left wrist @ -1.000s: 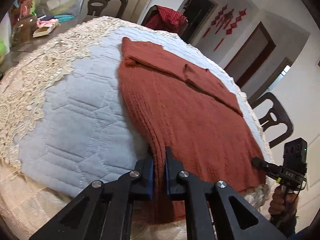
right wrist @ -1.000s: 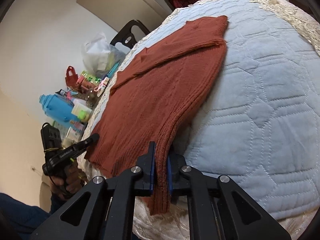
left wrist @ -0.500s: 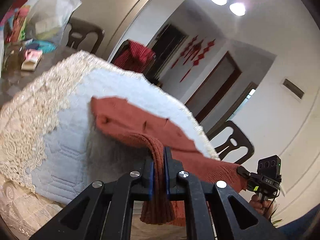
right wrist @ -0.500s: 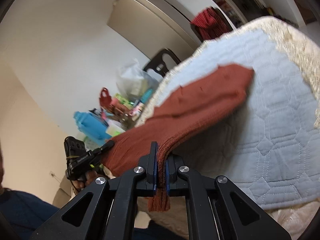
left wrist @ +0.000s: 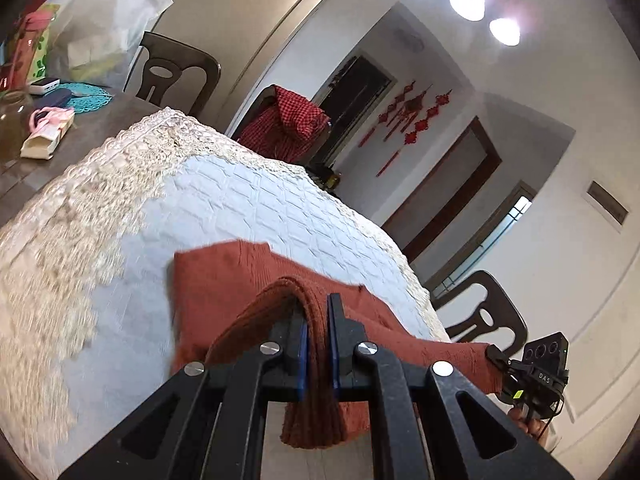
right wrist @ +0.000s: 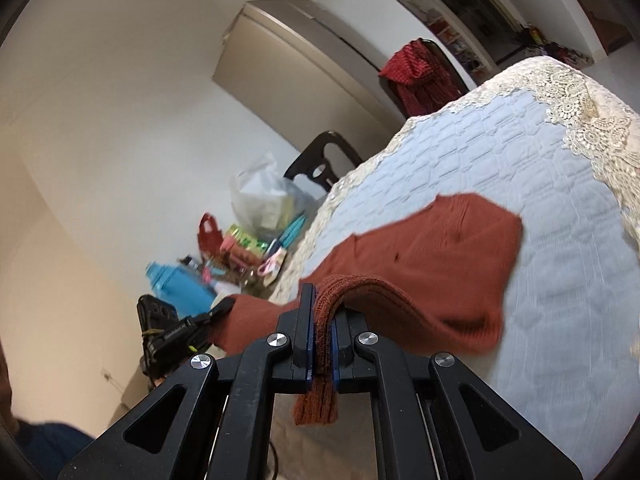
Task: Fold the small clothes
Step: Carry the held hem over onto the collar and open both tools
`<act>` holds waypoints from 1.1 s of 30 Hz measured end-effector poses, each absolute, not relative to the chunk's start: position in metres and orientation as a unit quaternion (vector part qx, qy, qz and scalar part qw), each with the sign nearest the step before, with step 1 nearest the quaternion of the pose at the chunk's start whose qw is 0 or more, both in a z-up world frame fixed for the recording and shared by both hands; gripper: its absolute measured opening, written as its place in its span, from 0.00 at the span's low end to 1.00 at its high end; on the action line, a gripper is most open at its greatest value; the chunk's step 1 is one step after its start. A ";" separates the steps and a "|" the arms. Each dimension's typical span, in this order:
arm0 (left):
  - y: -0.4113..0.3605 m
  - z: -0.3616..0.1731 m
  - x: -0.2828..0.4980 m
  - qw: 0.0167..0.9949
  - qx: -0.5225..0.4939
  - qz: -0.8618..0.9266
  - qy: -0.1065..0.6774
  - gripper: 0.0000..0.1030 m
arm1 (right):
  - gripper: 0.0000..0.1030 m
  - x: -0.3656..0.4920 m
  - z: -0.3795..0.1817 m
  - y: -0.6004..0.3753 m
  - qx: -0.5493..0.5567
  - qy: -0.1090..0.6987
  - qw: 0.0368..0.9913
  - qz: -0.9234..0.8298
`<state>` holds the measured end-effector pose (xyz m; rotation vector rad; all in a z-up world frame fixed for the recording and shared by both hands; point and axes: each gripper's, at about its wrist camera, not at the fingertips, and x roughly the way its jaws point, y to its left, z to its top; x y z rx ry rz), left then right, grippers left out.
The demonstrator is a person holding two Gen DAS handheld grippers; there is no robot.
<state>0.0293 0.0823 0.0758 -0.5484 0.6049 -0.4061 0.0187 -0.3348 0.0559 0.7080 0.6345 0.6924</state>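
A rust-red knitted sweater [left wrist: 224, 280] lies partly on the pale blue quilted cover [left wrist: 248, 208] and is lifted at its near hem. My left gripper [left wrist: 317, 320] is shut on one bottom corner of the hem, the fabric bunched between its blue pads. My right gripper [right wrist: 323, 320] is shut on the other bottom corner of the sweater [right wrist: 452, 256]. The hem hangs taut between the two grippers above the cover's near edge. The right gripper [left wrist: 496, 354] shows at the far right of the left wrist view, the left gripper [right wrist: 224, 306] at the left of the right wrist view.
Lace trim [left wrist: 72, 216] borders the quilted cover [right wrist: 480, 152]. Clutter, a plastic bag [right wrist: 260, 200] and a blue bottle [right wrist: 180, 288] stand on the table's far side. Dark chairs [left wrist: 176, 72] surround the table; one holds a red checked cloth [left wrist: 288, 124].
Both grippers have risen and carried the sweater's hem up and forward over its body. Less of the sweater lies flat on the cover, and the views now tilt up toward the walls.
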 end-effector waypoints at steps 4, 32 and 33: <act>0.081 0.073 0.069 0.893 -0.268 -0.191 0.306 0.10 | 0.06 0.060 0.049 -0.341 0.360 0.316 0.821 0.310; 0.104 0.019 0.137 0.871 -0.319 -0.086 0.365 0.38 | 0.37 0.158 -0.017 -0.354 0.459 0.383 0.765 0.239; 0.102 0.019 0.135 0.870 -0.318 -0.088 0.365 0.38 | 0.37 0.159 -0.017 -0.356 0.465 0.377 0.764 0.240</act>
